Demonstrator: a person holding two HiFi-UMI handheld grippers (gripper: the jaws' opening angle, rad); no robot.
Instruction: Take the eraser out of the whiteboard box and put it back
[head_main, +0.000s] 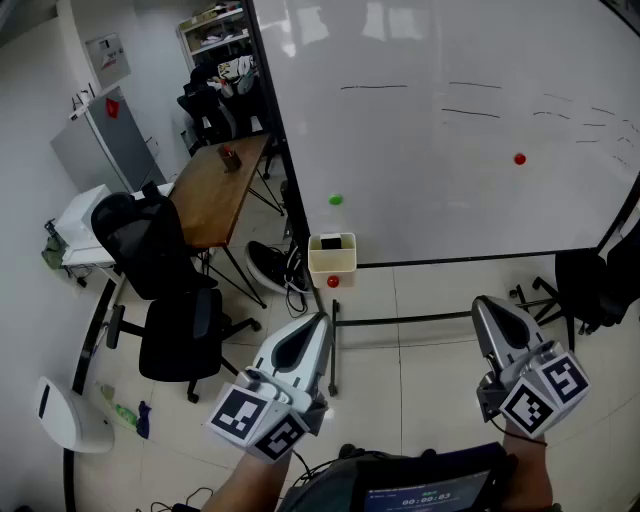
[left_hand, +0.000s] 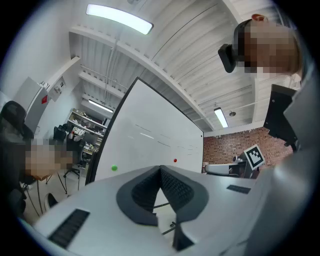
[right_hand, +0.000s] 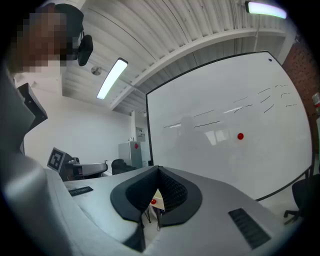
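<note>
Cream whiteboard box (head_main: 333, 266) hangs at lower left edge of whiteboard (head_main: 450, 170); dark eraser (head_main: 331, 242) inside, top showing.

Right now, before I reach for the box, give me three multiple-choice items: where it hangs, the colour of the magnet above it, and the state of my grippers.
1. The box hangs on the whiteboard at its: A top right corner; B lower left corner; C middle.
2. The magnet straight above the box is: A red; B blue; C green.
3. The left gripper and right gripper are: A both shut, empty; B both wide open; C one open, one shut.

B: it sits at the board's bottom edge, far left.
C: a green dot shows there.
A: each pair of jaws meets at the tips with nothing between.
</note>
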